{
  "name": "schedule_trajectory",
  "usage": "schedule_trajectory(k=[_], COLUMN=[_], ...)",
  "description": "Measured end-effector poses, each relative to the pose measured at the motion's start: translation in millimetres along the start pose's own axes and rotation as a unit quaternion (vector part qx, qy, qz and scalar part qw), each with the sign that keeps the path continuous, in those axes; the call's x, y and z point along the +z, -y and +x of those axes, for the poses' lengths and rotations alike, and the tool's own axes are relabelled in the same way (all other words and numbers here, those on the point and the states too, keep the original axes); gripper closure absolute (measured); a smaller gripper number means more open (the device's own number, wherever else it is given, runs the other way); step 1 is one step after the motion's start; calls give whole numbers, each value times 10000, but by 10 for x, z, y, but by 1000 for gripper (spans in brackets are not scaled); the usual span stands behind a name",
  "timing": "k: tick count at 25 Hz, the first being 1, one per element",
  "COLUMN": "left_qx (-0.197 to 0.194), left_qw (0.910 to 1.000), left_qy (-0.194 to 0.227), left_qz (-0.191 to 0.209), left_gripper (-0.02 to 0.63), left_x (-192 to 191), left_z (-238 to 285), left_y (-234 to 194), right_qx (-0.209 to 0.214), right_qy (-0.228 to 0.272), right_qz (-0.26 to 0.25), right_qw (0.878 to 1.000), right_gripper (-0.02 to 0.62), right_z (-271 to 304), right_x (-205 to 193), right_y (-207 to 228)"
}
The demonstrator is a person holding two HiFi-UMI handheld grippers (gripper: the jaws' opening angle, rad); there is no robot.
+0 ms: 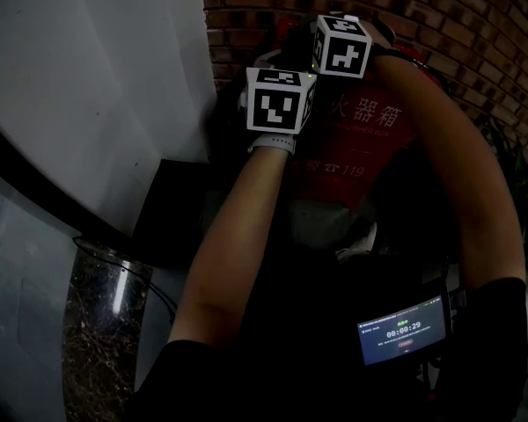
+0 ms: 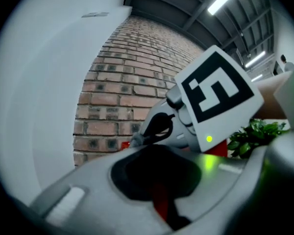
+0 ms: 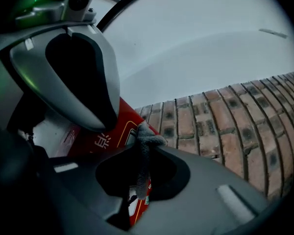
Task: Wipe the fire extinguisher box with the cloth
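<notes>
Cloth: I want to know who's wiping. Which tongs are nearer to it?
Right. The right tongs are shut on the cloth in front of the red box. The left tongs are shut and empty, close beside the cloth, not touching it.

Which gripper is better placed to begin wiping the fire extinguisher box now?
Right. The right gripper pinches the grey cloth in its jaws, close to the red fire extinguisher box. The left gripper holds no cloth.

Dim, underexposed head view; fisheye gripper views.
</notes>
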State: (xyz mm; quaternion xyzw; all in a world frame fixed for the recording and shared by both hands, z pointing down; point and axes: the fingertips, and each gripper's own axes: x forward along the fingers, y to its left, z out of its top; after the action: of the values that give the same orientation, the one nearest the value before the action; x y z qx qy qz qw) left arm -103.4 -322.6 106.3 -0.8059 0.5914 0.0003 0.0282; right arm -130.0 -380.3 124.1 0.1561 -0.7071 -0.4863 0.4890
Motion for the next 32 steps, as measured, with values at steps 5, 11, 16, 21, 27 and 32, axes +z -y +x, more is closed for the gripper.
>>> schedule_trajectory(k=[5,11,16,21,27,32], left_qx=[17,21,26,57,34,77], left_qw=[10000,10000,9999,9999,9999,9998], left_qy=[-5,-46,-100,-123,-146,-163], left_qz=[42,34,49,39,22,-24], left_gripper=[606,606,606,607,607,607], left_x=[-3,14,56,62,14,-47], left_z=[20,16,-2,-1,34,82], left_y=[-3,-5,4,18,-1,-53], right_qx=[40,89,172,258,198,325], right_qy=[-82,-198,-476,-788,-1055,-1373], right_qz=[-81,69,106,242,536,659], right_qw=[9999,9997,9987,9963,9928,9878], right_gripper=[565,566,566,565,566,565], right_z=[-88,-251,-447,-628,-795,-911], right_x=[-72,-328,-696,-1124,-1630,-1990], right_y=[-37,-116,-181,-279,-384,-491])
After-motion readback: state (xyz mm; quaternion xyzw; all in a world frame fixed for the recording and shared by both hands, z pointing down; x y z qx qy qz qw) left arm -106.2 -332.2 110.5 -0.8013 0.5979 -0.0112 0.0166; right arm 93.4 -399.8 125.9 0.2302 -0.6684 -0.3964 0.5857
